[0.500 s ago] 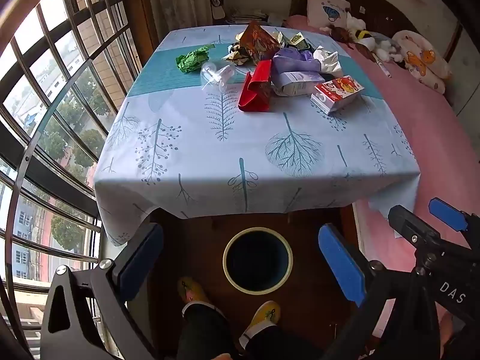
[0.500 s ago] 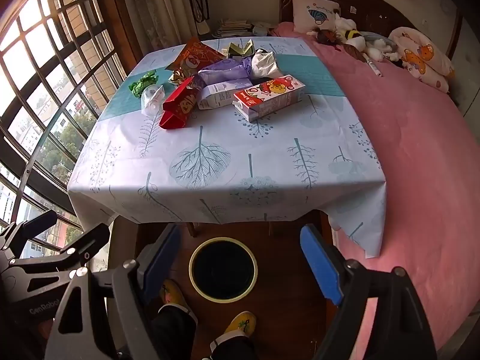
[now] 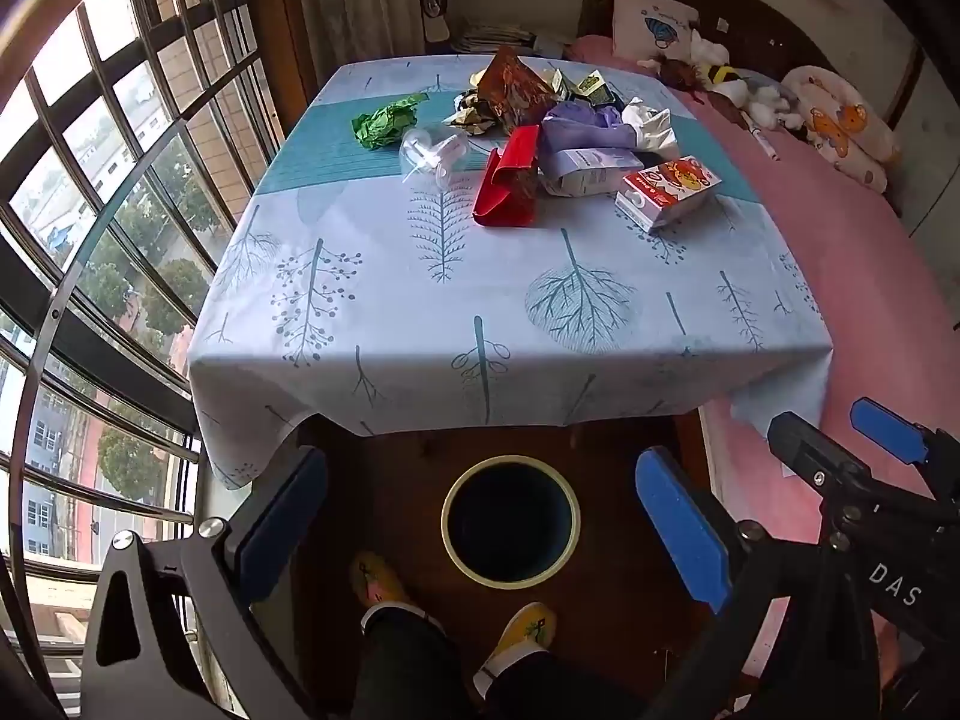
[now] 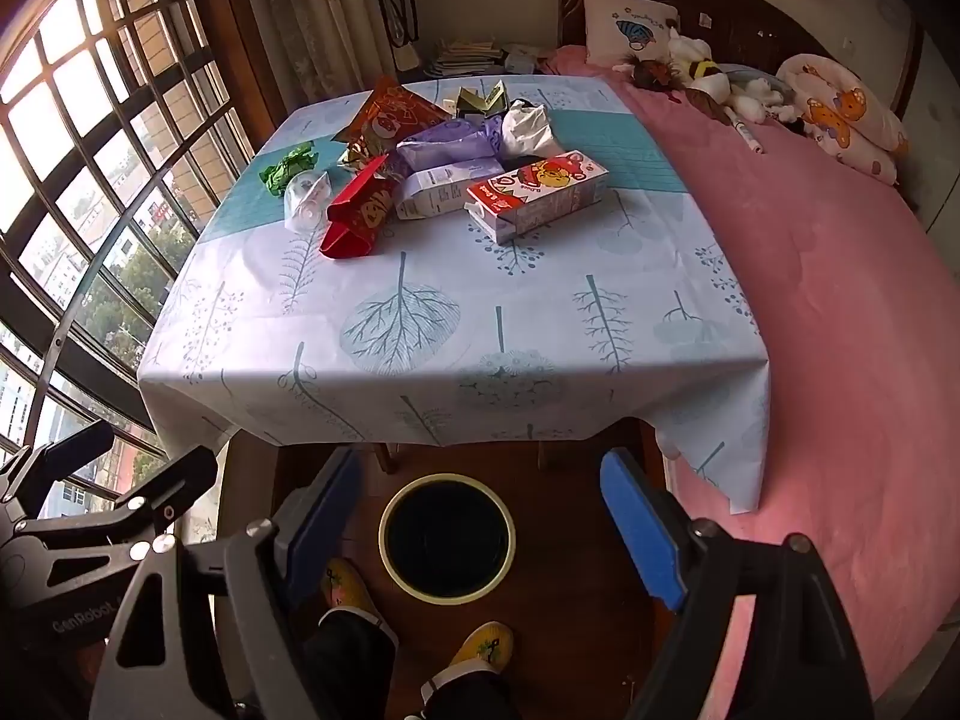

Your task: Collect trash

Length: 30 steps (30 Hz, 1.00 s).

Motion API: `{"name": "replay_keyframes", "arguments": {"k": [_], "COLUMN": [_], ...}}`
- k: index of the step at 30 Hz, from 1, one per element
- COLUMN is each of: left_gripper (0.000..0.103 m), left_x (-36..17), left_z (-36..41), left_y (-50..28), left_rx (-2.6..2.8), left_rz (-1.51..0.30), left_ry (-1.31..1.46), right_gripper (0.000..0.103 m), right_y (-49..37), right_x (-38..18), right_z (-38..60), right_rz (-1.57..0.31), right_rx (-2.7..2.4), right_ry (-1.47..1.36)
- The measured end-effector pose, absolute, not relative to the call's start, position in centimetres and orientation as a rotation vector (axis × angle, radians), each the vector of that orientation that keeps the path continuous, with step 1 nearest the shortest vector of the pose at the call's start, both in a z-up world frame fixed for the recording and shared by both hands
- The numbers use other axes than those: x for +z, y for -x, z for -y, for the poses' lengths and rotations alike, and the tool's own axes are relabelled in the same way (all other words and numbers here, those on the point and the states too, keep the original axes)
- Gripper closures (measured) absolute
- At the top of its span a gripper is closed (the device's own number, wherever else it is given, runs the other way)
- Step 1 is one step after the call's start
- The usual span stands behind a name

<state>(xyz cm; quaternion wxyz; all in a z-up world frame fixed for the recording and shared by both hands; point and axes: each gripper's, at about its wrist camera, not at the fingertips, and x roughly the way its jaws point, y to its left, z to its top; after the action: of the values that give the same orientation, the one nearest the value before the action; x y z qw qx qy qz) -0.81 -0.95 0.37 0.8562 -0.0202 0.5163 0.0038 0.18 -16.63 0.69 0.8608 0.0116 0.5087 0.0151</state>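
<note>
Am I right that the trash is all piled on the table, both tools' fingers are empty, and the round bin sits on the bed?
Not quite. The round bin stands on the dark wooden floor in front of the table, not on the bed; both wrist views show it. The rest holds: the trash lies on the table, and the left gripper and right gripper hold nothing.

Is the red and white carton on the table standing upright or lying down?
Lying down. The carton rests on its long side on the table, printed face up, in both views.
</note>
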Motion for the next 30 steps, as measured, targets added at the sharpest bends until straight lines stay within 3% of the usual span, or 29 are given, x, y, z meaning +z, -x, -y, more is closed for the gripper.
{"name": "replay_keyframes", "arguments": {"k": [30], "left_gripper": [0.002], "left_x": [1.4], "left_z": [-0.4], "left_y": [2.1], "left_rx": [-0.004], "left_rz": [-1.044], "left_ry": [0.068], "right_gripper": [0.02], "right_y": [0.7], "right_x": [1.6], "right_z": [16.0], "right_rz": [-1.053], "right_rx": [0.036], "right_ry": [-0.018]}}
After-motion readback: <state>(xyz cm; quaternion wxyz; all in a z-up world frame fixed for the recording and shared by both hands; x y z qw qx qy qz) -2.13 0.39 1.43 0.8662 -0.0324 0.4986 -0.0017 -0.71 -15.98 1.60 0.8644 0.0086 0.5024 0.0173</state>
